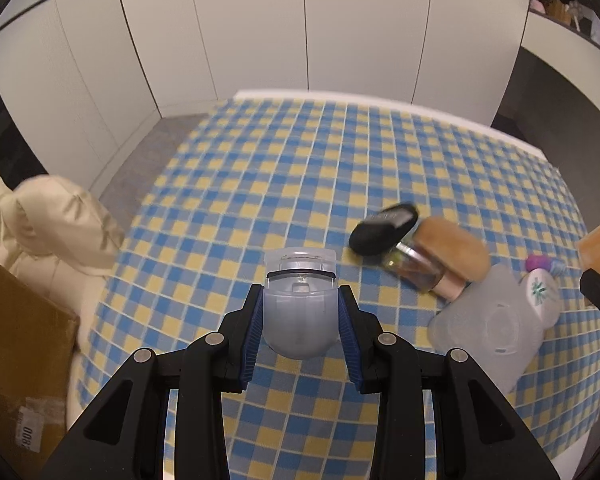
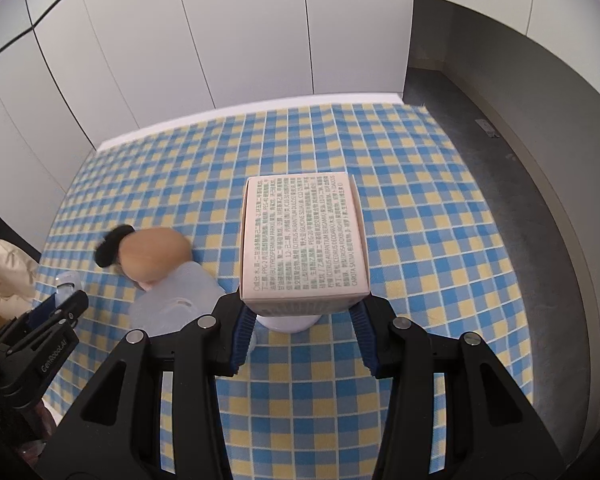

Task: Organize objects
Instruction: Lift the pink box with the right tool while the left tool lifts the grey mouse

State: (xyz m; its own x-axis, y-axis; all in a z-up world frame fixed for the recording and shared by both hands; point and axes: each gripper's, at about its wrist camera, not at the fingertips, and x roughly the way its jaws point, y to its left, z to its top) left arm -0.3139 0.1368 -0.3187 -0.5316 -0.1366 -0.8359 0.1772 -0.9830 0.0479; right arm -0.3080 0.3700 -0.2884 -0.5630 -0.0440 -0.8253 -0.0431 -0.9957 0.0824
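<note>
1. Your left tool grips the clear plastic curler above the checked bench; light, slick, squeeze its rounded sides.
2. Your right tool clamps the pink carton; thin card, crushable.

1 pink box, 1 clear curler, 1 frosted pouch, 1 black case.

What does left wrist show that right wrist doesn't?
Left wrist only: the cardboard box at the table's left, and a glass bottle in the pile.
Right wrist only: the printed ingredients panel of the pink box, clamped in the right hand-held gripper.
Both: checkered tablecloth, black pouch, translucent plastic container, and the left hand-held gripper gripping a clear eyelash curler.
</note>
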